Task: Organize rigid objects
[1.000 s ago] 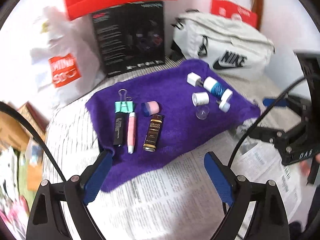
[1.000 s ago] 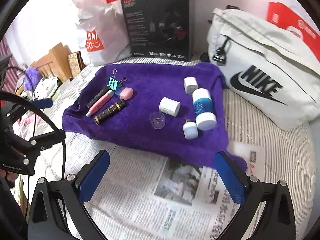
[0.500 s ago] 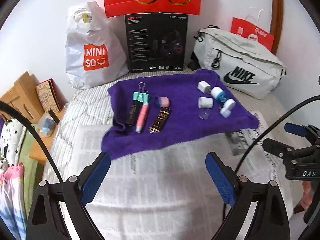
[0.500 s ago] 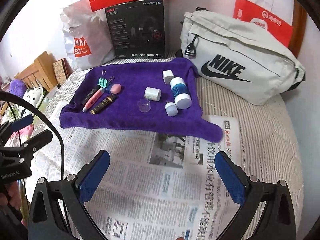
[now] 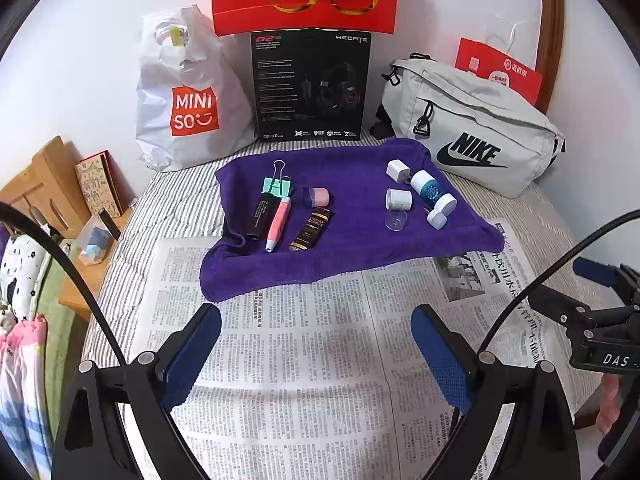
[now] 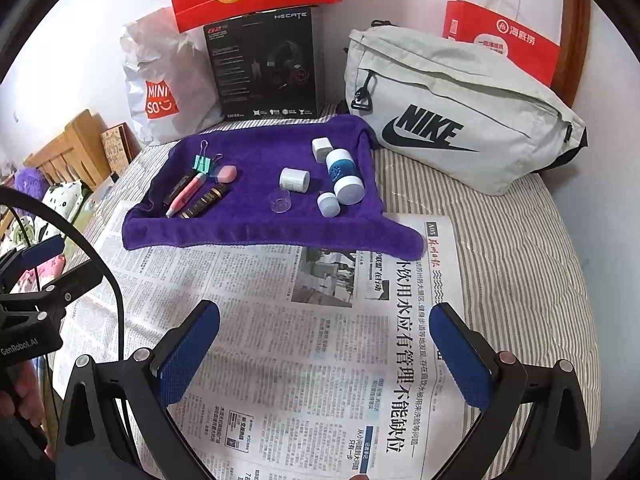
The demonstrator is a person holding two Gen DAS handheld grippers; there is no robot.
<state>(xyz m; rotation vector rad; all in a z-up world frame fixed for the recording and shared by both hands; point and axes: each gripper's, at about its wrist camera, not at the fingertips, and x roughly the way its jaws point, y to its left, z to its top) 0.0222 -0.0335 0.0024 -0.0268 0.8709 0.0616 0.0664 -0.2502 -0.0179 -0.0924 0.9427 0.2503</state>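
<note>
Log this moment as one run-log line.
left gripper: open, empty, over newspaper | right gripper: open, empty | purple towel: small items in two clusters, untouched

Both pictures are bright and sharp, with soft light and faint shadows. The edges bend round, with dark corners. No glare.

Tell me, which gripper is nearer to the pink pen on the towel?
Left. The left gripper sits nearly straight before the pink pen; the right gripper is farther right of it.
</note>
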